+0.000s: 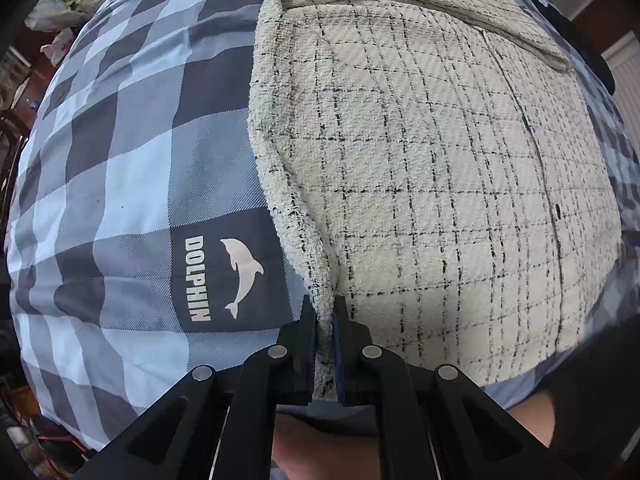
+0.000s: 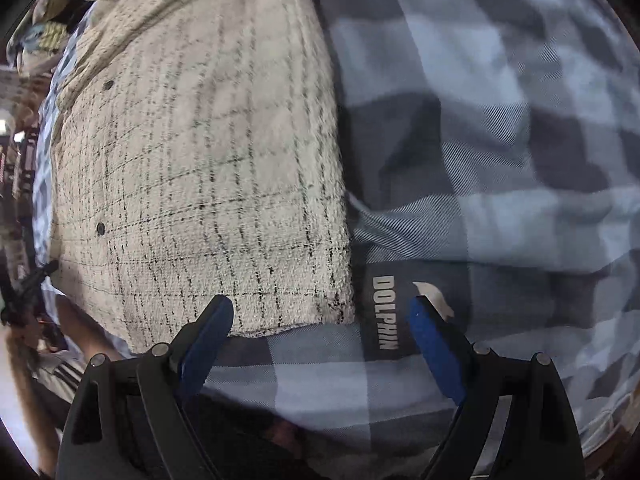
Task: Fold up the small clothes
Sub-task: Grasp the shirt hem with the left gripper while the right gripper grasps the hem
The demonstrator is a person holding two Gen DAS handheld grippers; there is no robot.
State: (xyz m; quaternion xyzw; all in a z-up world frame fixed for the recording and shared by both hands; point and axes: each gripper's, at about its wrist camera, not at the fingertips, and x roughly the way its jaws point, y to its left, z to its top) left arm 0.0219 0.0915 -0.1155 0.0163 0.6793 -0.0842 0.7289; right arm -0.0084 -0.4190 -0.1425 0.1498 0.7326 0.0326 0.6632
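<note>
- Left hand-held gripper [image 1: 326, 316] is pressed together on the near-left corner of the jacket [image 1: 420, 184], pinching its fuzzy edge between the two fingers.
- From that pinch, the cream, black-checked jacket spreads ahead and to the right, lying flat on the blue-and-grey checked bedcover [image 1: 120, 184]; its long axis runs away from the left hand-held gripper, toward the folded-over collar end at the far side.
- Right hand-held gripper [image 2: 320, 320] is spread wide and holds nothing; the jacket's [image 2: 200, 152] near-right corner sits just ahead, between its fingers and nearer the left one.
- That corner is the likely next grab: the right side is closer to it, while the left already has its own.
- Beside the jacket edge, the bedcover [image 2: 500, 160] shows a "DOLPHIN" label [image 2: 385, 312], partly behind the right finger.
</note>
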